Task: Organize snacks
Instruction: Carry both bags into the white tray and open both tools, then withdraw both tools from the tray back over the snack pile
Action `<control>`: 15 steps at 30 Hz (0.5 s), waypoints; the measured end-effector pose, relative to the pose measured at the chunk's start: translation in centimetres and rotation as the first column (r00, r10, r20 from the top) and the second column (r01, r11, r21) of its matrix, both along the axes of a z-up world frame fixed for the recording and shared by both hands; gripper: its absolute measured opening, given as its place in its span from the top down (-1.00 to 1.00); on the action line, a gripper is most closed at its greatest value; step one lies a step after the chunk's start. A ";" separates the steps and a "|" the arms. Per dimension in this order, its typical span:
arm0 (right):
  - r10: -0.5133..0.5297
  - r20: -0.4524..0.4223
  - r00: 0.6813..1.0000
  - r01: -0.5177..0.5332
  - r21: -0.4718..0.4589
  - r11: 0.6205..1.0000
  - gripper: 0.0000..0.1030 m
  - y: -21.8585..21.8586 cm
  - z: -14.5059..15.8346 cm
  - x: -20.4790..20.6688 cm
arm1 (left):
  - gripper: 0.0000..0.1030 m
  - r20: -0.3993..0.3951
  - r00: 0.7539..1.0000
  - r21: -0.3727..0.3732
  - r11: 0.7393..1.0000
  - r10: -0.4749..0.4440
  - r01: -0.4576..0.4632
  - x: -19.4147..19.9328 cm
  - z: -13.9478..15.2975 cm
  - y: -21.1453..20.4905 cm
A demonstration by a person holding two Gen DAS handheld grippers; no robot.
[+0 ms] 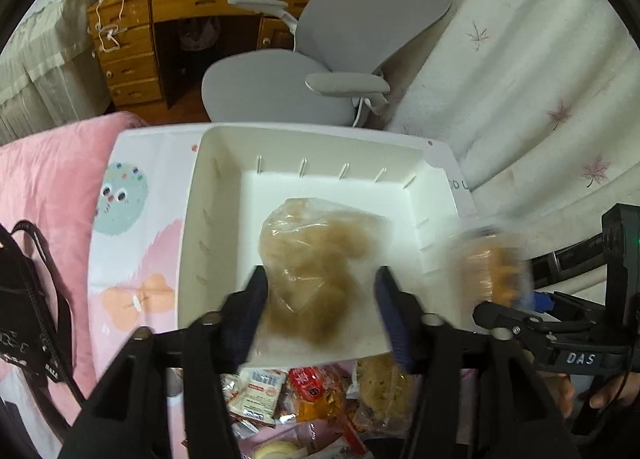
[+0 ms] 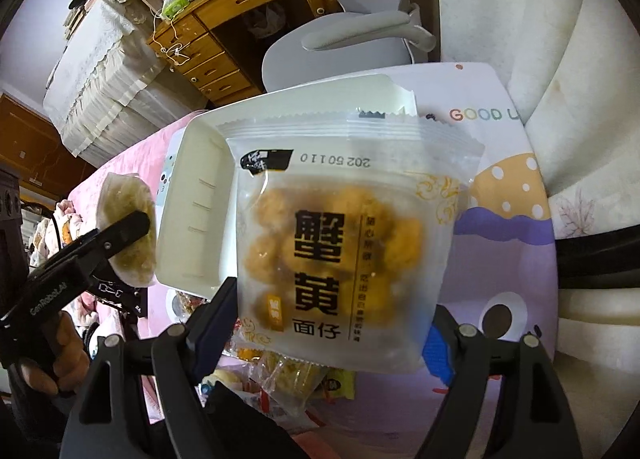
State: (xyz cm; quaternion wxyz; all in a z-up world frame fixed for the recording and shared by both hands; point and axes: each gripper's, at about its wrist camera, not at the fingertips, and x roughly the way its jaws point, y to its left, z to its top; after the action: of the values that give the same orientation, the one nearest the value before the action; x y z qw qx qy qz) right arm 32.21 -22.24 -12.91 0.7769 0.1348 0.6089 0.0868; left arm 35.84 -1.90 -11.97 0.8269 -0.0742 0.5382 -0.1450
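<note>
A white rectangular plastic bin [image 1: 192, 219] sits on a pastel cartoon-printed mat [image 2: 516, 259] reading "GOOD". Over the bin, the left gripper [image 1: 320, 291] is clamped on a clear bag of brown pastries [image 1: 316, 259]. The right gripper [image 2: 332, 323] pinches a frosted packet of orange snack balls [image 2: 340, 243], printed "蟹黄面仔" and "20250110", beside the bin.

White bin [image 1: 192, 219] floor lies open; snack pile [image 1: 312, 391] crowds its near rim.
</note>
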 end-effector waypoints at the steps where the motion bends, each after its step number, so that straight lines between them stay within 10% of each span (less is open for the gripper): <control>1: -0.007 -0.008 1.000 0.007 -0.009 1.000 -0.62 -0.1 -0.2 0.1 | -0.28 -0.002 1.000 -0.010 1.000 -0.010 0.010 -0.1 0.0 -0.1; 5: -0.025 0.007 1.000 0.025 -0.001 1.000 -0.70 -0.7 0.2 0.0 | -0.61 0.017 1.000 -0.003 1.000 -0.020 0.020 -0.9 0.7 -0.6; 15: -0.057 0.034 0.998 0.055 0.040 0.998 -0.71 -2.7 1.8 -3.3 | -0.61 0.046 0.999 0.025 1.000 -0.004 0.003 -5.5 3.4 -1.8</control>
State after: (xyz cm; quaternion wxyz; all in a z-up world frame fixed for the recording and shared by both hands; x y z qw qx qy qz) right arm 28.88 -24.94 -11.11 0.7868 0.1654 0.5893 0.0791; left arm 30.36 -3.72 -8.59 0.8398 -0.0594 0.5208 -0.1412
